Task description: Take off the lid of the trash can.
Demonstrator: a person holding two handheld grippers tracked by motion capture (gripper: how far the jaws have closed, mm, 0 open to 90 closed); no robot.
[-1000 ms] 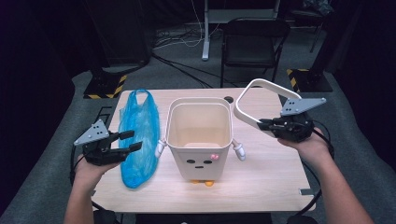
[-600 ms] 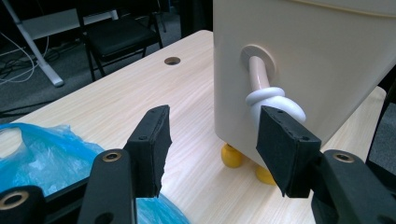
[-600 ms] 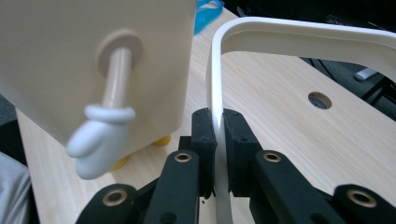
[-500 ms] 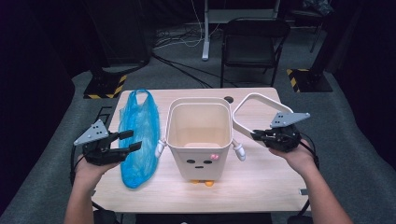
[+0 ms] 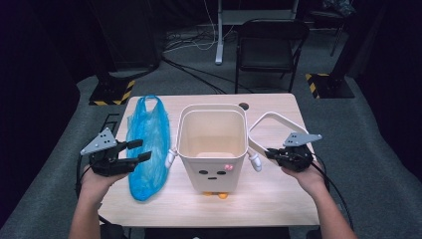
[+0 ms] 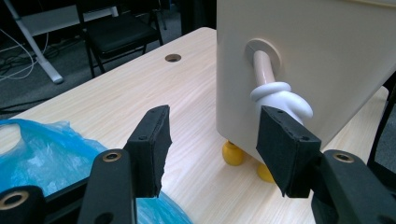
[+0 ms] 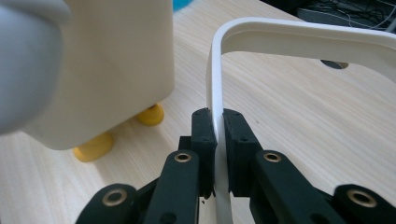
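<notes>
Cream bin (image 5: 213, 149), open-topped, is stood upright at the middle of the table (image 5: 278, 209), raised on small yellow feet (image 6: 232, 153); a simple face is printed on its near wall. Its cream loop handle (image 5: 276, 124) is swung out to the right and lies low over the tabletop. The handle's strip is clamped between the jaws of the right tool (image 5: 271, 153), as seen edge-on in the right gripper view (image 7: 215, 126). The left tool (image 5: 141, 151) is held with its jaws apart, to the left of the bin and over the near part of a blue plastic bag (image 5: 147, 142); nothing is held between them. In the left gripper view, a white knotted knob (image 6: 280, 97) on the bin's side wall is seen just beyond the open pads (image 6: 152, 147), not touched.

The bag lies flat along the left side of the table, just beside the bin. A round cable hole (image 5: 243, 106) is noted at the far edge of the light wood table. Beyond it, on the grey carpeted floor, a dark folding chair (image 5: 271, 45), trailing cables and hazard-striped stand bases (image 5: 112, 92) are observed. The room is dim.
</notes>
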